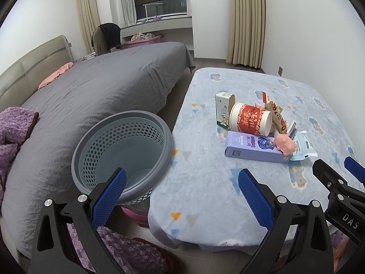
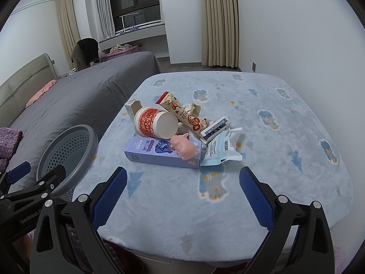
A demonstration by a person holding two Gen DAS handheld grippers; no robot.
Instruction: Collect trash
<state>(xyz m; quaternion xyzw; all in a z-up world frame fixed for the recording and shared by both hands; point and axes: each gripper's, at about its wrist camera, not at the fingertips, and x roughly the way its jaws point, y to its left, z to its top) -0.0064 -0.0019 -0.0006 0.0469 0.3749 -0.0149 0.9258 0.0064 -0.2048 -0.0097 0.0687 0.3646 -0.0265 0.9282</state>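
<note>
A heap of trash lies on the blue blanket-covered table (image 2: 262, 182): a purple box (image 2: 159, 151), a red and white cup (image 2: 155, 124) on its side, a pink pig toy (image 2: 183, 147), a snack wrapper (image 2: 182, 111), a small milk carton (image 1: 223, 110) and a blue plastic packet (image 2: 220, 150). A grey perforated bin (image 1: 123, 150) stands left of the table. My left gripper (image 1: 182, 196) hangs open over the bin's near rim and the table's edge. My right gripper (image 2: 182, 194) is open, short of the heap, with nothing between its fingers.
A bed with a grey cover (image 1: 95, 96) runs along the left, close behind the bin (image 2: 66, 153). Purple fuzzy fabric (image 1: 13, 127) lies at its near end. White walls and beige curtains (image 2: 219, 22) stand beyond the table. A pink basin (image 1: 136, 214) sits under the bin.
</note>
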